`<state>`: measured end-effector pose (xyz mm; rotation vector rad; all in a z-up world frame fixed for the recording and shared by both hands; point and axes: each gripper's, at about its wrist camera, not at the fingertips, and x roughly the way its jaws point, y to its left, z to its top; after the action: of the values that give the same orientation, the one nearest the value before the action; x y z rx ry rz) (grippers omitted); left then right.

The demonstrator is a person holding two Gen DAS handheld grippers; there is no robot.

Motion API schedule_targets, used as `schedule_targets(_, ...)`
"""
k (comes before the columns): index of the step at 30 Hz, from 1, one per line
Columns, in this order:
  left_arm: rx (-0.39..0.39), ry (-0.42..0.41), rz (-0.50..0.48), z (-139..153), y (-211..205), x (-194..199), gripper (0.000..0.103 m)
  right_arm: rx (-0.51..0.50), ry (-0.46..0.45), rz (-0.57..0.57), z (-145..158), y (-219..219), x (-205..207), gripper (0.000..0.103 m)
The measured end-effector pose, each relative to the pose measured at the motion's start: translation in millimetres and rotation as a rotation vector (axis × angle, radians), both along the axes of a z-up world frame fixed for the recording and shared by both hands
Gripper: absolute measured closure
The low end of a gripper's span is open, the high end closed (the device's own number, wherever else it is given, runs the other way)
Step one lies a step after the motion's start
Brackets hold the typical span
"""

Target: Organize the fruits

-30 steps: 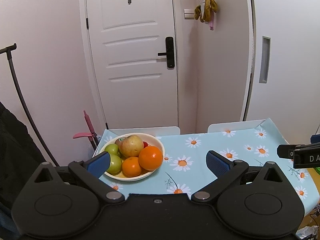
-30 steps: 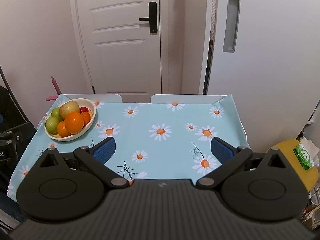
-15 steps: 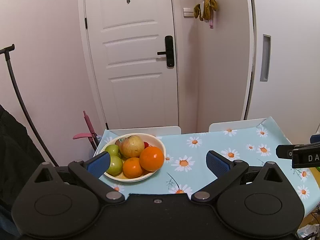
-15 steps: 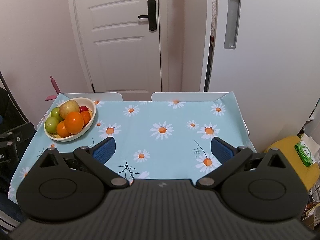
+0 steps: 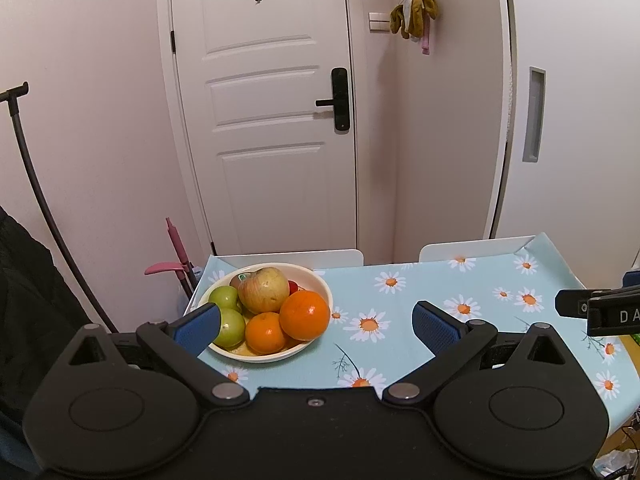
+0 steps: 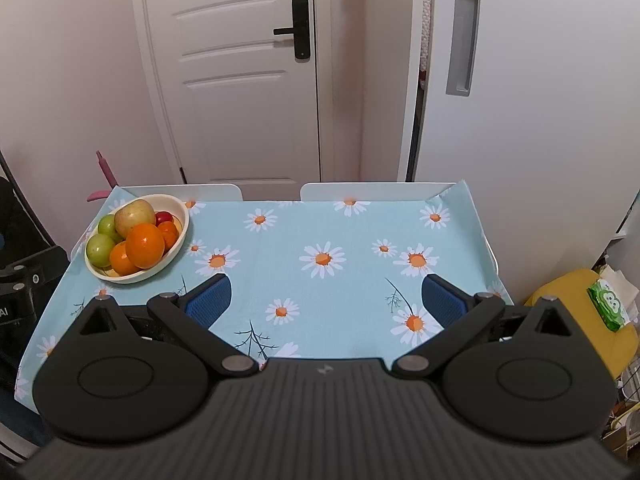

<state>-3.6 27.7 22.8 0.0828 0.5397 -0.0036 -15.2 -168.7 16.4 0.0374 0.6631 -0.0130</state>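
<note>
A cream bowl of fruit sits at the table's far left corner. It holds a yellow-red apple, two green fruits, oranges and a small red fruit. My left gripper hovers open in front of the bowl, nothing between its blue pads. My right gripper stands open above the table's near middle, empty. The right gripper's side shows at the right edge of the left wrist view.
The table carries a light blue daisy cloth. Two white chair backs stand at its far edge, with a white door behind. A yellow stool with a green wipes pack stands right of the table.
Both views have tilted slightly upward, so the table and bowl sit a little lower in frame. Both grippers stay open and empty.
</note>
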Motion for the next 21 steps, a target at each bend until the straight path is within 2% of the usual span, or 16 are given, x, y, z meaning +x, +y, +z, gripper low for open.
schedule_targets(21,0.001,0.002,-0.003,-0.9,-0.5,-0.1,0.000,0.002,0.002,0.000,-0.4,-0.1,0.2,0.000)
